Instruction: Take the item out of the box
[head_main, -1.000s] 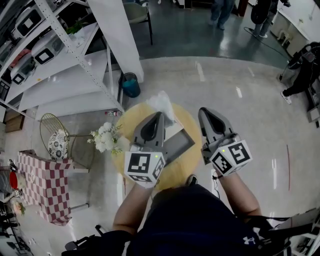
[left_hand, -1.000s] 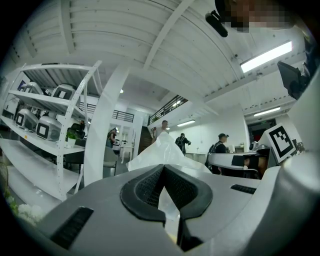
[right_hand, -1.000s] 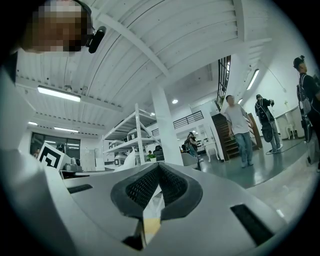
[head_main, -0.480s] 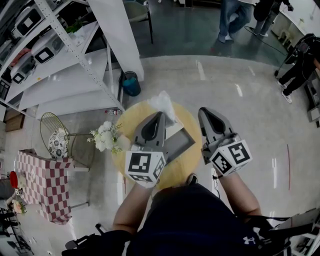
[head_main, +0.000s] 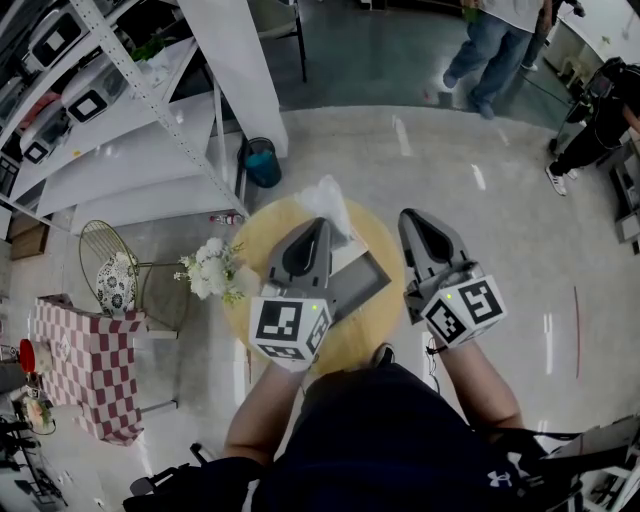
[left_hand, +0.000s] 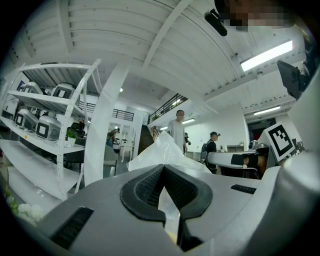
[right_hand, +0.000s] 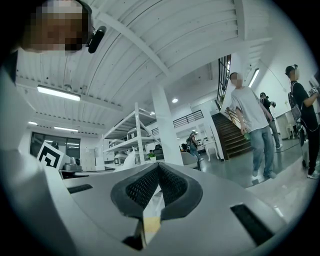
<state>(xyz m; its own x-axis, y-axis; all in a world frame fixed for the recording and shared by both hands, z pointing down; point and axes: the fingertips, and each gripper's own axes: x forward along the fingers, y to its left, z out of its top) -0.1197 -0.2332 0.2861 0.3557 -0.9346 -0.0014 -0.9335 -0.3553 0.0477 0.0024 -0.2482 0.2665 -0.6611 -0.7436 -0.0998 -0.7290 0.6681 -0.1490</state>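
L gripper (head_main: 321, 226) & R gripper (head_main: 410, 216): jaws shut, empty, over tabletop (head_main: 362, 338). White bag (head_main: 326, 203), prob. the item, lies at far edge beyond grey box (head_main: 352, 285). Fits pre-reach or item already out.

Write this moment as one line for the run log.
left gripper: shut on white bag | right gripper: shut, empty | grey box: on yellow table
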